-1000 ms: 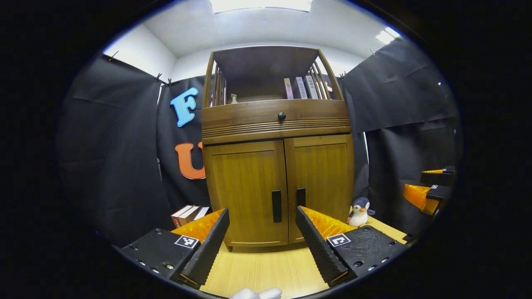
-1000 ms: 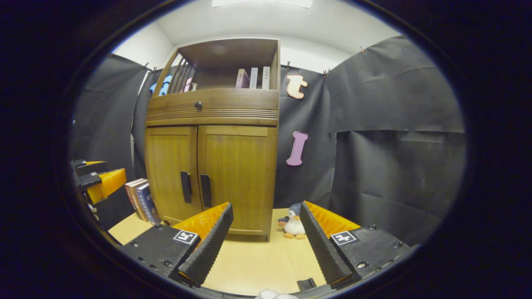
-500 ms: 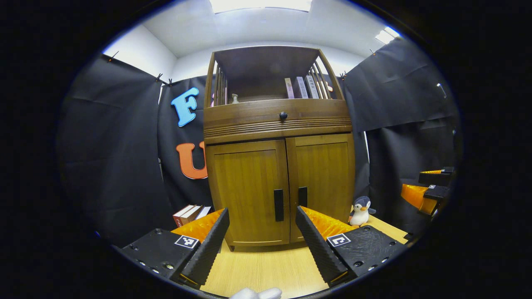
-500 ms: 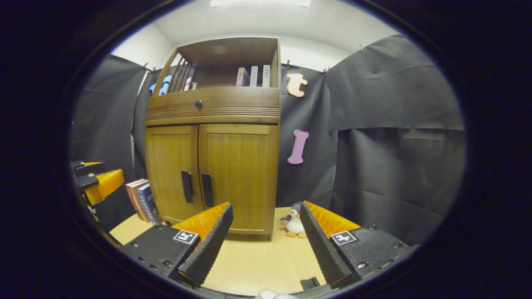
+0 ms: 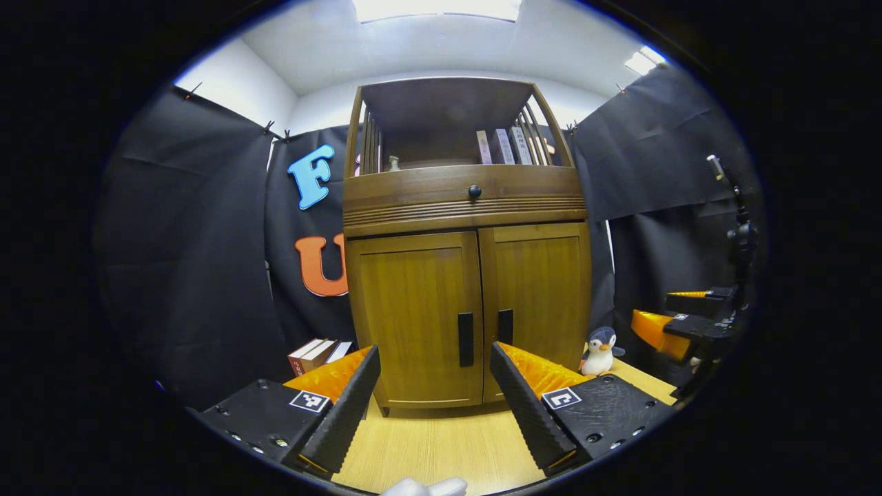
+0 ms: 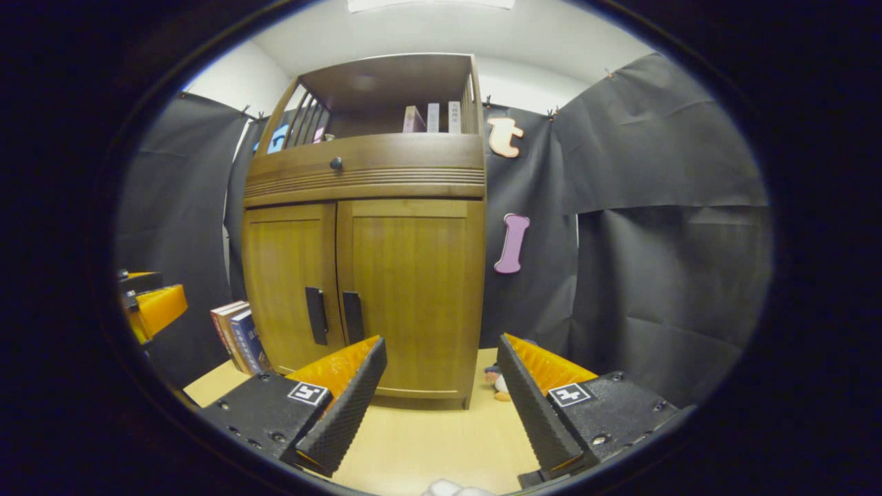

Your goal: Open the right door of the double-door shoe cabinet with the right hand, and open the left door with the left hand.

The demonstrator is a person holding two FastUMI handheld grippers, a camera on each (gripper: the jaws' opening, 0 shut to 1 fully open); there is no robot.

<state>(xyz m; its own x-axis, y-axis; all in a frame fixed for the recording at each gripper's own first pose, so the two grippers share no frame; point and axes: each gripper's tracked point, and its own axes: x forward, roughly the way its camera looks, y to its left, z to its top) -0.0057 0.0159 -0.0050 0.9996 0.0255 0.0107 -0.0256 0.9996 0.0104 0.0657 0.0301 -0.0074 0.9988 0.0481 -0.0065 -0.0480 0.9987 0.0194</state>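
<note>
Progress: nothing of the task is done as far as the pictures show; both doors of the brown wooden double-door shoe cabinet (image 5: 468,275) sit flush and closed
Right door: plain wooden panel (image 6: 410,296) with a black vertical bar handle (image 6: 353,317) at its inner edge, at about 11 o'clock from the right gripper (image 6: 441,393), near but not touched
Left door: matching panel (image 5: 413,320) with its own black bar handle (image 5: 466,339), at 12 o'clock just beyond the left gripper (image 5: 434,393), not touched either
Right gripper: fingers spread wide apart, nothing between them; it also shows at 3 o'clock in the left gripper view
Left gripper: fingers spread wide apart, holding nothing; it also shows at 9 o'clock in the right gripper view
Left to do: I judge the whole job remains, with each tool needing to reach its handle, close on it and swing its door outward, right door first by the task's order
Surface: pale wood-grain tabletop (image 5: 441,448) carrying the cabinet, a small grey-and-white penguin plush toy (image 5: 598,351) at its right foot and a short stack of leaning books (image 6: 238,337) at its left
Room: black cloth walls, white ceiling with a bright light panel (image 5: 434,8); more books (image 5: 503,146) stand on the cabinet's open top shelf above a drawer with a round dark knob (image 5: 474,192)
</note>
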